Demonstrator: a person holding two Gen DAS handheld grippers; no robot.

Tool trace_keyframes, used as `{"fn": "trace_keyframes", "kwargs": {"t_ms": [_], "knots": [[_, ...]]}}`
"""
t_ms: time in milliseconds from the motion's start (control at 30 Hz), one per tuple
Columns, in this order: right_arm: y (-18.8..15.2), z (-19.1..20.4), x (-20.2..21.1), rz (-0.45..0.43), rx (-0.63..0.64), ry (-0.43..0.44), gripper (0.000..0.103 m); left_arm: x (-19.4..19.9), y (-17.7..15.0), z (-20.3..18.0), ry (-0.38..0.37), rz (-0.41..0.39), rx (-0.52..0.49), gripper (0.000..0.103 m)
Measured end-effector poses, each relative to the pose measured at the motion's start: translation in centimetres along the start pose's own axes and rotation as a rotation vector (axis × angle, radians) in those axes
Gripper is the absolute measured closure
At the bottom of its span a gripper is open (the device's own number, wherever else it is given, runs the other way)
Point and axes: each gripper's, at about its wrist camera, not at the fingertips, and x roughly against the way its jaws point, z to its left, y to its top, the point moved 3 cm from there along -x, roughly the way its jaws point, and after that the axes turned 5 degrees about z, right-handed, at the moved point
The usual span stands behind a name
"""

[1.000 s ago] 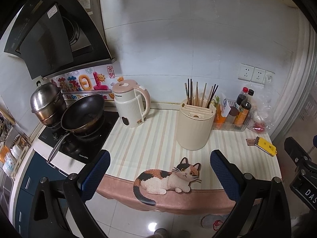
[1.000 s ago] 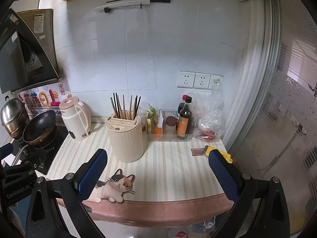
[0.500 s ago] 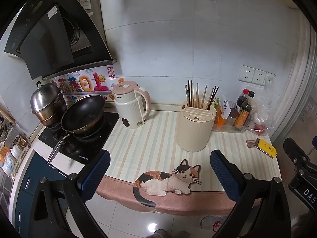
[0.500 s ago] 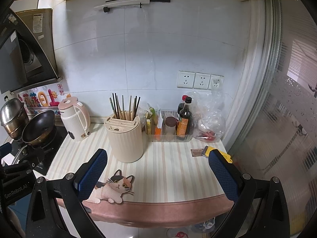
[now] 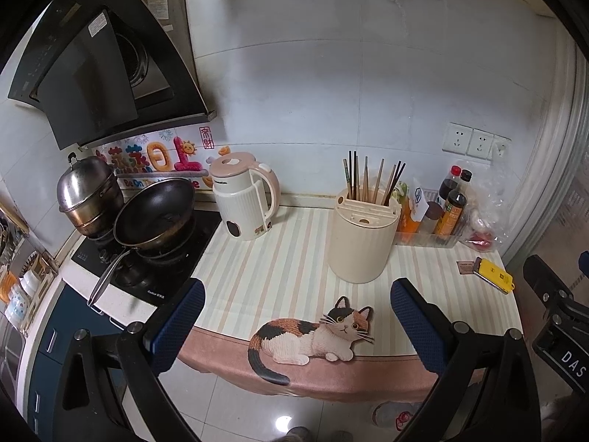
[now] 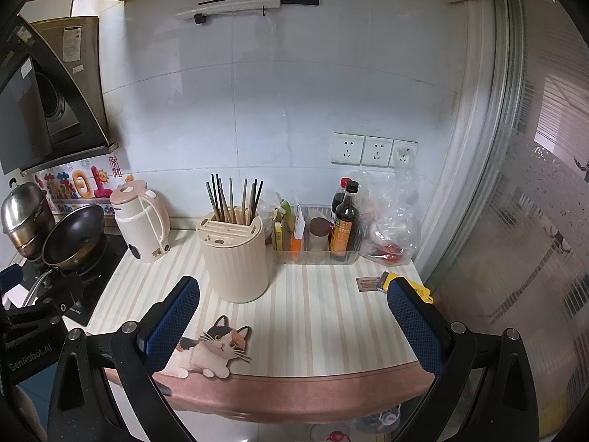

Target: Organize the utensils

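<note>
Between both tools, nothing held: left tool (image 5: 296, 322) spread wide, right tool (image 6: 292, 322) same, both short of surface (image 6: 324, 316) edge. Chopsticks (image 6: 235, 202) stand upright in cream holder (image 6: 235, 258) mid-surface, 8 or so. Probably light, stiff, slick, so pinch upper shafts. Lower ends hidden inside holder; its other slots look empty, hard to tell.
</note>
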Motion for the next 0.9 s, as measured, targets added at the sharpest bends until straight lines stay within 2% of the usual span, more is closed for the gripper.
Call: {"fn": "trace_keyframes", "kwargs": {"t_ms": [900], "knots": [[-0.13, -0.13, 0.97, -0.012, 0.006, 0.000, 0.000, 0.57, -0.03, -0.65, -0.012, -0.007, 0.009, 0.000]]}}
